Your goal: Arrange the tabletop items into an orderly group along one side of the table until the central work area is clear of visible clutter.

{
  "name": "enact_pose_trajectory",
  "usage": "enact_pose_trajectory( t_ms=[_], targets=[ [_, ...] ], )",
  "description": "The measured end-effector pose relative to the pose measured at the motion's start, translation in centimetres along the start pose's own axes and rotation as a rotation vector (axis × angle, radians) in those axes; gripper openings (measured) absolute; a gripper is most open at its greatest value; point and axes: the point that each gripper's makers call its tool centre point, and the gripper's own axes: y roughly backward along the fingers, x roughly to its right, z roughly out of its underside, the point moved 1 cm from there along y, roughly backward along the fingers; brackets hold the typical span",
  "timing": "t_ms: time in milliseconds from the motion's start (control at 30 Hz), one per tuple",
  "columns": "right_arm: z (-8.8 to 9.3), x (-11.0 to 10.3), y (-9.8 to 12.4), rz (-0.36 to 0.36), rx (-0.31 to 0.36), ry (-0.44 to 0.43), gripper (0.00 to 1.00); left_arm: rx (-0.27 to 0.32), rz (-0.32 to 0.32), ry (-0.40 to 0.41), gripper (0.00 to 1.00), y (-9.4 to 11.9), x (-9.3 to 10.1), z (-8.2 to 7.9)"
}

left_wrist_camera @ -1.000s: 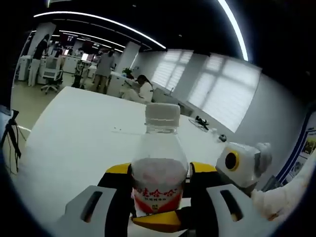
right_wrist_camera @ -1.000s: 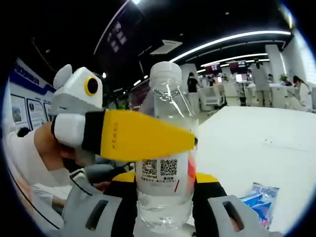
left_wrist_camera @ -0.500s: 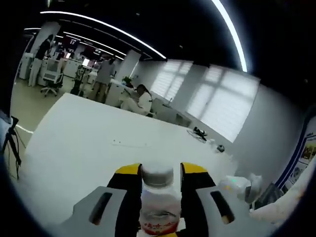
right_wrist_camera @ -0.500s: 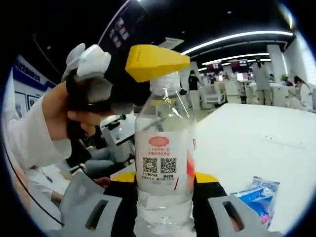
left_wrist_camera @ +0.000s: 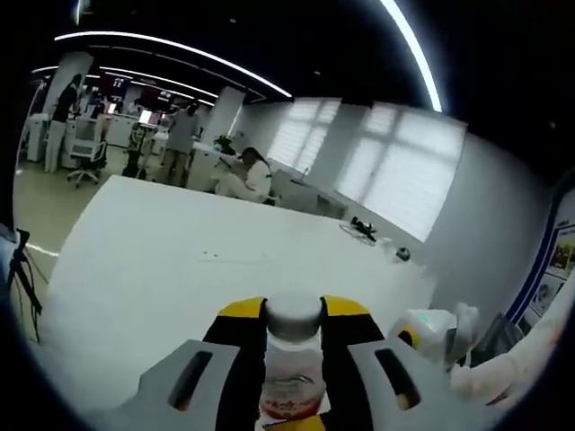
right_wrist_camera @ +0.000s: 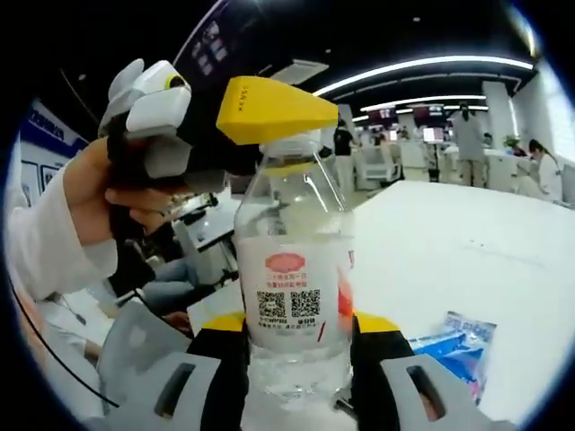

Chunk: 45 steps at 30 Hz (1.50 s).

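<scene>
A clear water bottle (right_wrist_camera: 294,269) with a white and red label stands upright over the white table (right_wrist_camera: 467,242). My right gripper (right_wrist_camera: 295,325) is shut on its lower body. My left gripper (right_wrist_camera: 274,109) comes in from the left, held by a hand, with its yellow jaws over the white cap. In the left gripper view the cap (left_wrist_camera: 294,310) sits tightly between the yellow jaws of my left gripper (left_wrist_camera: 294,314), and the label (left_wrist_camera: 291,393) shows below. The right gripper (left_wrist_camera: 429,328) appears at the lower right with a white sleeve.
A blue packet (right_wrist_camera: 460,346) lies on the table to the right of the bottle. Small dark items (left_wrist_camera: 364,229) sit near the table's far edge (left_wrist_camera: 296,211). People, chairs and desks stand beyond the table.
My left gripper rose from the bottle's label height to the cap and closed around it. My right gripper kept its hold on the bottle's lower body.
</scene>
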Motion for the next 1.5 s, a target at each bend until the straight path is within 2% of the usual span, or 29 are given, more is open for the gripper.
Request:
enact_pose_trajectory(
  t_ms=[167,333,467,733,933,1033,1167,1300,1433,1467,1500],
  targets=[
    [1.8,1.7,1.8,0.055,-0.021,-0.074,0.53,-0.008,-0.048,-0.021,0.20,-0.7,-2.2,-0.7],
    [3.5,3.4,4.4,0.116,-0.024,-0.140,0.53,-0.030,-0.112,-0.036,0.20,-1.3,-4.9,-1.0],
    [4.2,4.7,6.7,0.167,0.000,-0.197,0.53,-0.055,-0.164,-0.043,0.20,-2.3,-7.5,-1.0],
    [6.4,5.8,11.0,0.277,0.009,-0.272,0.51,-0.120,-0.285,-0.038,0.20,-3.5,-11.7,0.0],
    [8.7,7.2,13.6,0.353,0.010,-0.341,0.51,-0.161,-0.328,-0.044,0.20,-5.1,-14.4,0.6],
    [10.0,7.7,14.4,0.391,0.000,-0.374,0.51,-0.200,-0.341,-0.062,0.20,-6.2,-15.5,1.0],
    [10.0,8.6,15.0,0.414,0.023,-0.399,0.51,-0.249,-0.363,-0.082,0.20,-7.4,-16.4,1.7],
    [10.0,8.5,15.1,0.430,0.034,-0.414,0.51,-0.290,-0.366,-0.113,0.20,-8.5,-16.6,2.5],
    [10.4,8.6,15.2,0.438,0.030,-0.424,0.50,-0.307,-0.377,-0.090,0.20,-9.1,-17.1,3.3],
    [10.5,8.5,15.3,0.440,0.030,-0.426,0.50,-0.271,-0.382,-0.082,0.20,-9.4,-17.0,2.8],
    [10.6,8.5,15.3,0.441,0.029,-0.429,0.50,-0.286,-0.404,-0.084,0.20,-9.1,-17.2,2.8]
  ],
)
